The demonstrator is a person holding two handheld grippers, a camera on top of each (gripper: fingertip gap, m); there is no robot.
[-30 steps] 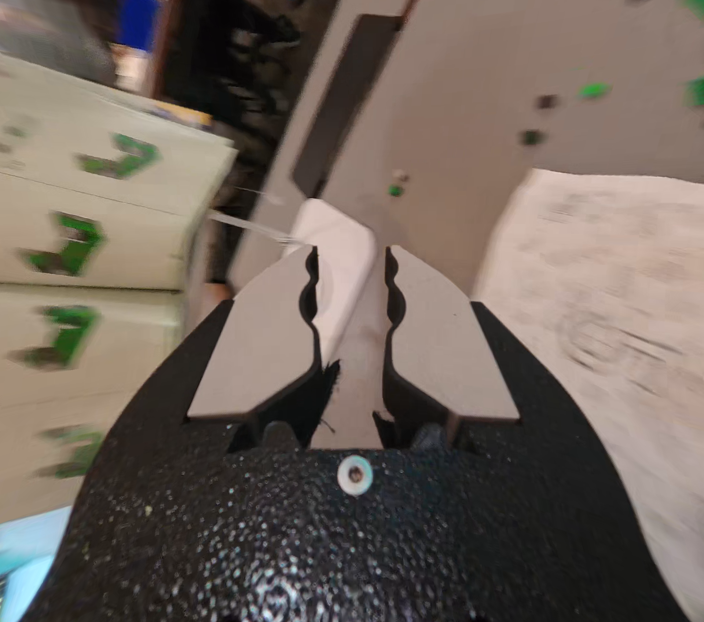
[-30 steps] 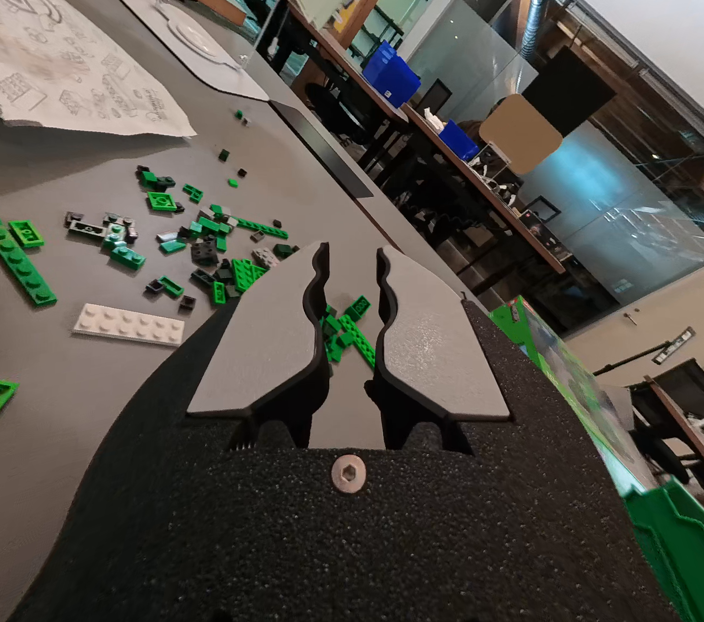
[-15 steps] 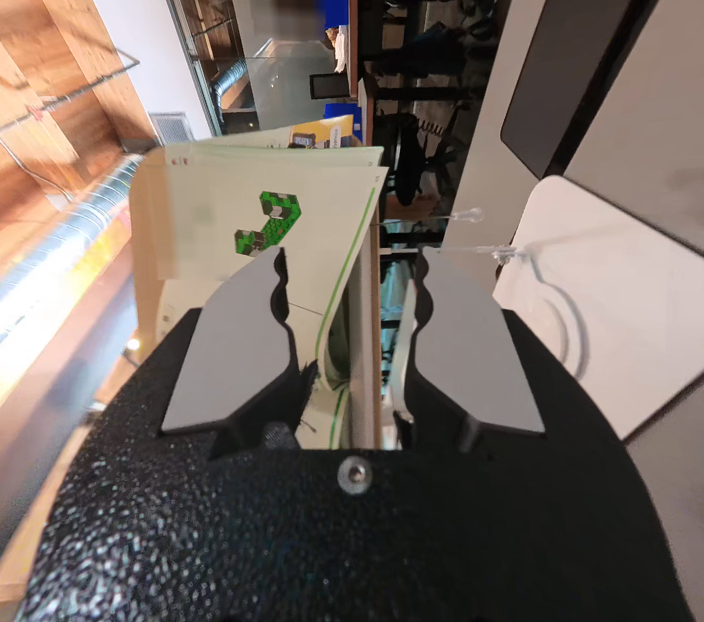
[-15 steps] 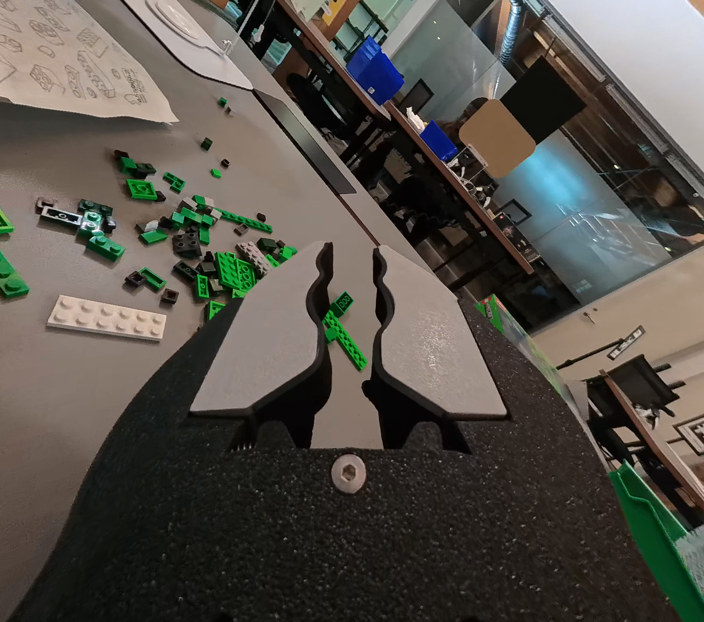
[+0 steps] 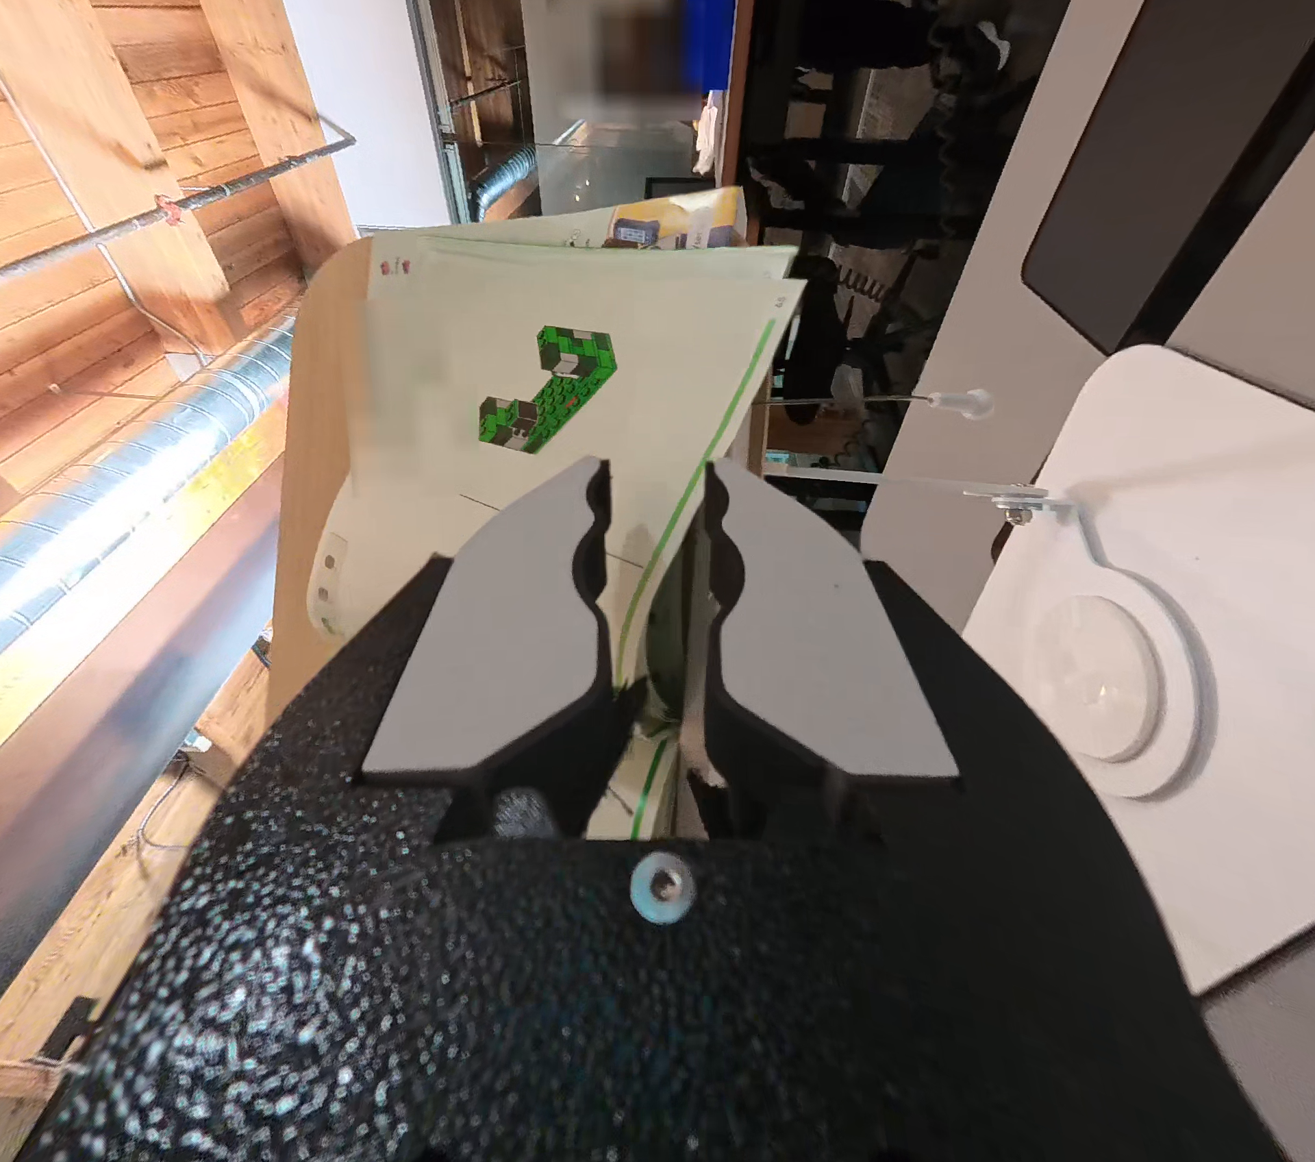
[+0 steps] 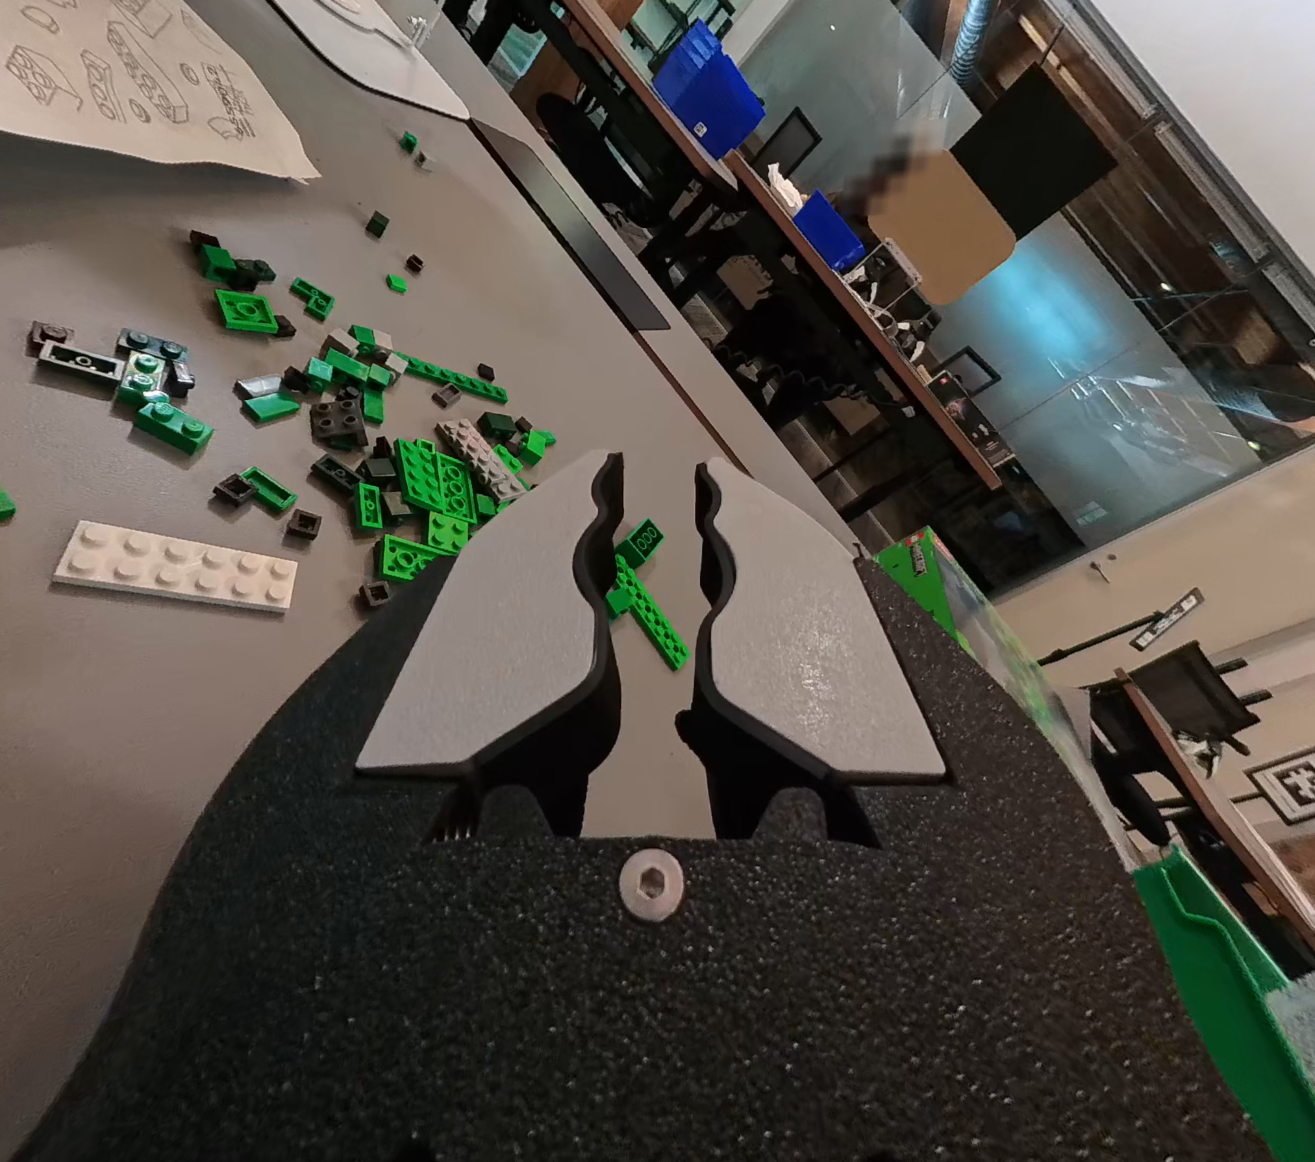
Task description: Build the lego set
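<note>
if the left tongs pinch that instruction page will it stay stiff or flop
Likely floppy: the pale green-edged paper instruction page already curves between the left tongs, which are open around its edge. Probably very light, being a thin sheet. It may slide or crease when pulled, since the grey pads look smooth.

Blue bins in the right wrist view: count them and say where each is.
2. A large blue bin sits on the far desk; a smaller one sits further right along that desk. Others may be hidden.
</note>
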